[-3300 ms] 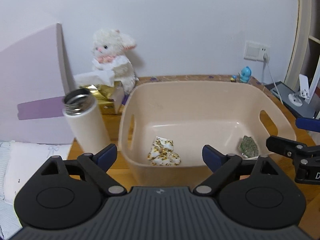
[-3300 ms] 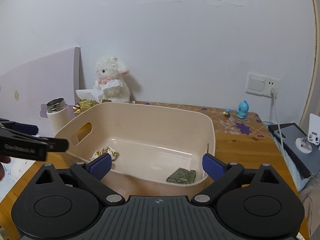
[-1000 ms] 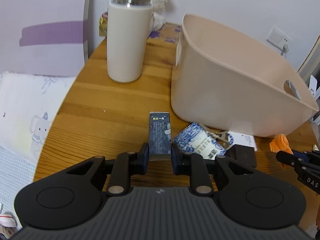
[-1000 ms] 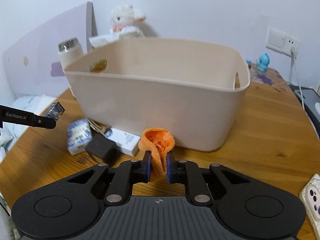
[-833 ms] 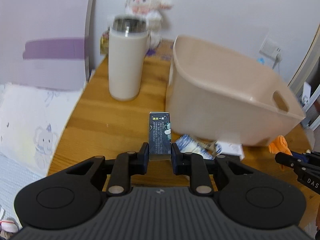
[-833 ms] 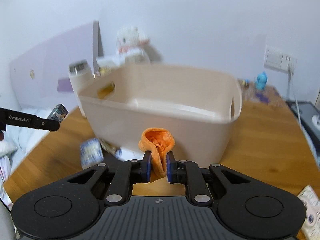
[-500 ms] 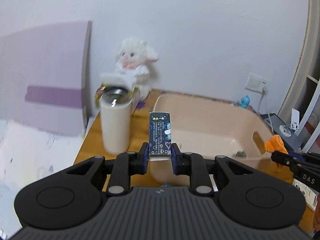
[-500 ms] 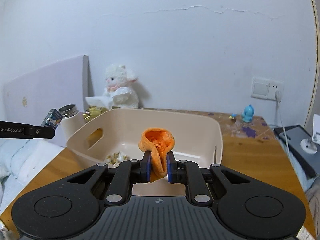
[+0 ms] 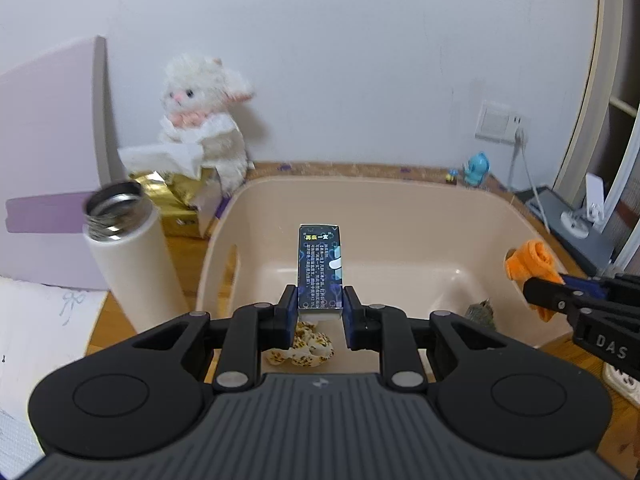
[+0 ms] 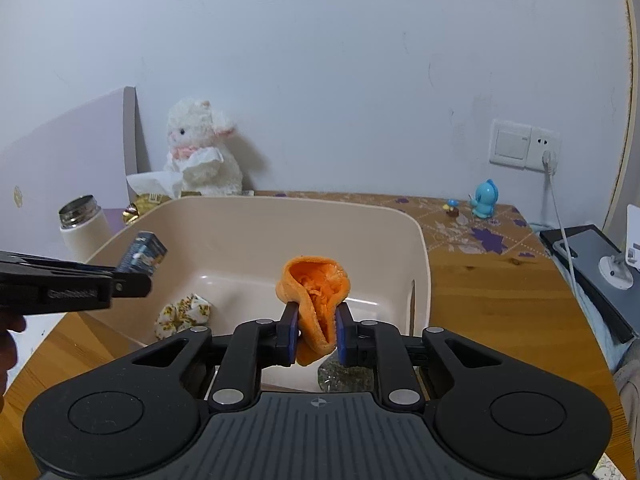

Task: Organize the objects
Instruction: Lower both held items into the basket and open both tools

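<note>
Two tongs hang above the beige bin [image 9: 400, 200]: the left tongs [image 9: 319, 312] clench a small dark box [image 9: 319, 268], the right tongs [image 10: 318, 336] grip an orange cloth [image 10: 316, 300]. Below, a floral packet [image 10: 182, 314] and green packet [image 9: 480, 312] lie inside. Beyond, on the table [image 10: 492, 296], stand a white flask [image 9: 128, 256] and plush lamb [image 9: 204, 120].

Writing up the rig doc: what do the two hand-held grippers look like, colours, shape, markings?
Both match. The left hand-held gripper and right hand-held gripper have matte black bodies, a ribbed grey centre panel, two round black discs, silver pivot pins on the linkage bars, and blue finger pads. From the side, white lettering shows: "GenRobot.AI" on the left, "DAS" on the right. No cables visible.
</note>
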`<state>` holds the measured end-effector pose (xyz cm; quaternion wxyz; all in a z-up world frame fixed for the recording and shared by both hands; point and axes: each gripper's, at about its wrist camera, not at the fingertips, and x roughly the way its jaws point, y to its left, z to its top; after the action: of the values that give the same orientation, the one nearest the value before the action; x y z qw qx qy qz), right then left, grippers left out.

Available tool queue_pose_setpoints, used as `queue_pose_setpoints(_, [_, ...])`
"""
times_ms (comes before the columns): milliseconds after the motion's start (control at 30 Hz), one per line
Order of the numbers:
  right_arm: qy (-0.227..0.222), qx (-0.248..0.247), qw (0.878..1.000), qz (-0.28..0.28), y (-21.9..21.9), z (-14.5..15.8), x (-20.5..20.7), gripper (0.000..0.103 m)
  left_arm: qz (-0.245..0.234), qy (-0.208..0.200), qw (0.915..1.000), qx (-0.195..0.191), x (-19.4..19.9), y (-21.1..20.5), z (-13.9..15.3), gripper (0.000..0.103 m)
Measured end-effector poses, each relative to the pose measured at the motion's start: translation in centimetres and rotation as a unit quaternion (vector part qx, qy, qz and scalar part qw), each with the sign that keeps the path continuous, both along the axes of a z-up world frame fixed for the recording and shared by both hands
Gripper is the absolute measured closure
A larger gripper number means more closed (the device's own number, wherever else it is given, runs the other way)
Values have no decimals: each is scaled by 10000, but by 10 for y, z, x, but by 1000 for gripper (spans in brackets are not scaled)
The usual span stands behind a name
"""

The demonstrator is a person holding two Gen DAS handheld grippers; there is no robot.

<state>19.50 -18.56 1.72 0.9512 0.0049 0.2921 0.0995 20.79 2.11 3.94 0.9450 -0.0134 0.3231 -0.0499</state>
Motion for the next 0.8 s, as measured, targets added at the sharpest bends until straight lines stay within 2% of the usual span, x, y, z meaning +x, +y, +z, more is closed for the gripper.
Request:
queue_pose_setpoints(67, [16,-34,10000,0,0,-2,1,74,-14,120,9999,44,8,-3,-7,78])
queue_pose_setpoints(200, [-22,-106,9999,12,3,-4,-2,62,-9,246,9996,127,15,-5,-17,78])
queue_pose_setpoints(233, [-36,-109,9999,18,4,-3,-3,54,11,261,9996,133,15,-4,-18,78])
queue_pose_setpoints(267, [-74,-102,9999,20,4,-2,-6,40,20,258,9996,137,14,-3,-19,76])
queue_pose_setpoints(300, [-114,-91,9999,7,4,0,-8,33,11,262,9996,145,13,-3,-18,74])
queue_pose_setpoints(333, [-164,-75,9998,-8,4,2,-11,25,1,261,9995,153,11,-2,-17,62])
queue_pose_setpoints(367, [-212,-60,9998,-16,4,4,-14,22,6,235,9996,175,9,-1,-15,45])
queue_pose_setpoints(400, [-252,-58,9997,-13,4,7,-18,19,10,181,9996,202,5,-1,-13,37])
queue_pose_setpoints(433, [-273,-67,9996,-7,4,9,-20,11,4,79,9997,233,0,0,-10,28])
queue_pose_setpoints(467, [-311,-85,9995,-11,5,11,-24,1,-16,-17,9996,274,-7,1,-6,23])
queue_pose_setpoints(567, [-476,-90,9988,-12,8,17,-37,0,-47,-149,9990,411,-24,4,4,13])
queue_pose_setpoints(733, [-535,-113,9984,135,18,21,-58,0,-30,-233,9985,495,-52,16,15,5])
queue_pose_setpoints(800, [-548,-172,9980,250,24,20,-67,0,-26,-202,9986,485,-62,22,15,5])
